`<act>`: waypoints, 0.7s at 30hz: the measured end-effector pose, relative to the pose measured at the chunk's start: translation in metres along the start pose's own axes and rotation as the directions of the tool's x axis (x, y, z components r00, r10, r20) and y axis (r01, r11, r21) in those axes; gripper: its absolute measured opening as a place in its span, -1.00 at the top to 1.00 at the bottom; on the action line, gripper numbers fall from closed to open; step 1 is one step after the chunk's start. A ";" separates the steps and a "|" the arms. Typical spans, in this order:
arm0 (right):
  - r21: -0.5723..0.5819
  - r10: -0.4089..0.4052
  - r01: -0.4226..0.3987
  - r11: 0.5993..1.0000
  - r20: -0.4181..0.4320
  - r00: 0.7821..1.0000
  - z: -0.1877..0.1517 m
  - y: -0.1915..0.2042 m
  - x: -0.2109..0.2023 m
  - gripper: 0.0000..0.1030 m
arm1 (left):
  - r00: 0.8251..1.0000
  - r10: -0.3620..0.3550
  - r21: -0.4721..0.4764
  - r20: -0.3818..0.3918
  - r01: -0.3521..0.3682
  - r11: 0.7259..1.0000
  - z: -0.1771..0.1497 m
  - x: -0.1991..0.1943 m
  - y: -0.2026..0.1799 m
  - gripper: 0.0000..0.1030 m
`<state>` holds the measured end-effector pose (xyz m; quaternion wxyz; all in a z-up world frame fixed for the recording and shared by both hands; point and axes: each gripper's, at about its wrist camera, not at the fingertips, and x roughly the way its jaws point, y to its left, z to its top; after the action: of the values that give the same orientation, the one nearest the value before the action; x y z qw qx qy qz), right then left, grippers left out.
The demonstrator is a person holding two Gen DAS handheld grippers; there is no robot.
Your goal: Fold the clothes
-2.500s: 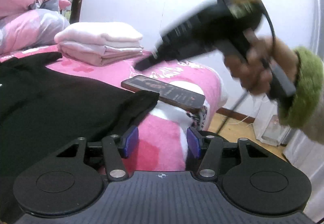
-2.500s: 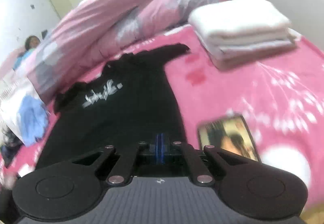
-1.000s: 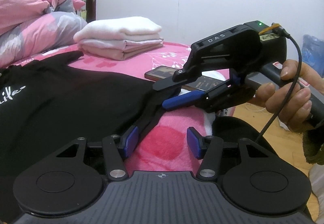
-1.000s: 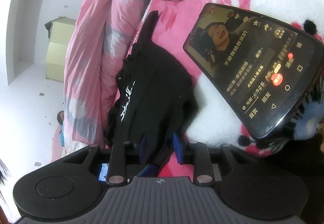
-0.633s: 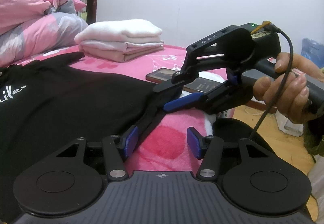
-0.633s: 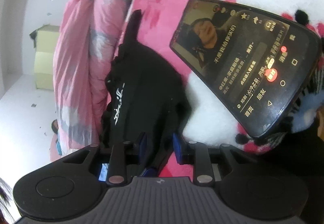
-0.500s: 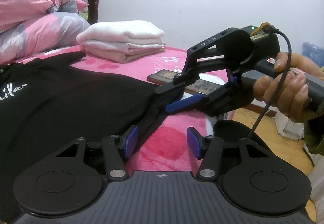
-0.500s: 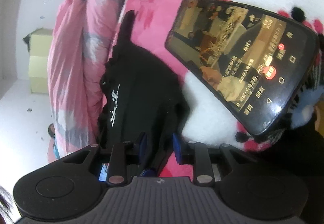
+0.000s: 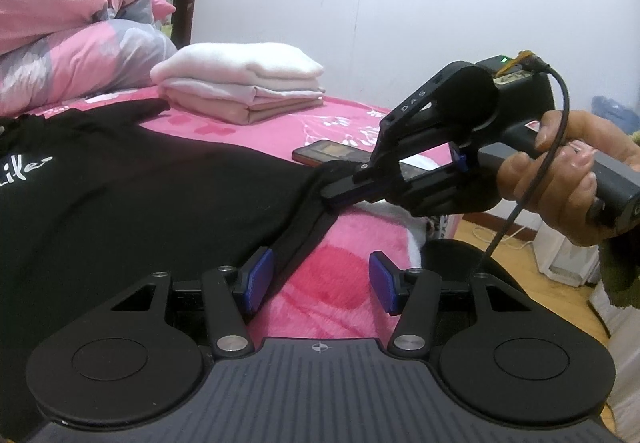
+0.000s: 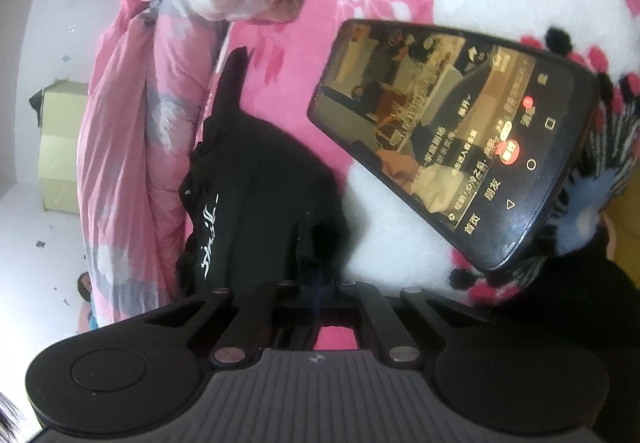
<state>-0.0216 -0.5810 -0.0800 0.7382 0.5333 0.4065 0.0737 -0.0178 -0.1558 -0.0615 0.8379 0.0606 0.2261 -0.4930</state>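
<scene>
- Black T-shirt (image 9: 132, 199) spread flat on a pink blanket (image 9: 340, 295), filling the left and centre of the left wrist view; white script lettering (image 9: 24, 169) at the far left edge; one sleeve reaches toward the upper left, near the folded stack
- Right gripper (image 9: 336, 197) enters from the right of that view, held by a hand (image 9: 560, 179) with a cable trailing down; its jaws are clamped on the shirt's lower corner, which is lifted slightly off the blanket into a raised peak
- Right wrist view confirms: the blue pads meet at lower centre (image 10: 318, 291) with black fabric bunched just above them; the view is rolled, so the shirt (image 10: 256, 195) runs up the left-centre of the frame
- Left gripper (image 9: 320, 281) at lower centre of its own view; jaws stand about half apart, nothing gripped; the shirt's hem edge runs just beside the left pad (image 9: 258, 279), touching or not I cannot tell; bare blanket between the pads
- Smartphone (image 10: 452, 147), screen lit, lies on a white patch of the blanket right of the shirt, close to the gripped corner
- Folded stack of white and pale pink cloth (image 9: 240, 87) upper centre-left; rumpled pink and grey quilt (image 9: 72, 55) at upper left
</scene>
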 end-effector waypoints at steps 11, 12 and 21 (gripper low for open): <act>-0.038 -0.002 0.003 0.999 0.033 0.999 -0.007 -0.001 -0.013 1.00 | 1.000 -0.002 0.003 -0.012 0.002 1.000 0.001 0.001 0.001 -0.03; -0.037 0.000 0.001 0.999 0.033 0.999 -0.007 -0.002 -0.014 1.00 | 1.000 -0.001 0.004 -0.014 0.001 1.000 0.001 0.001 0.001 -0.03; -0.025 0.012 -0.012 1.000 0.021 1.000 -0.005 -0.010 -0.010 1.00 | 1.000 0.000 -0.007 -0.029 0.000 1.000 0.002 -0.008 0.002 -0.03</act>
<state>-0.0349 -0.5866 -0.0840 0.7484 0.5273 0.3947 0.0775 -0.0183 -0.1492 -0.0566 0.8349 0.0649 0.2398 -0.4912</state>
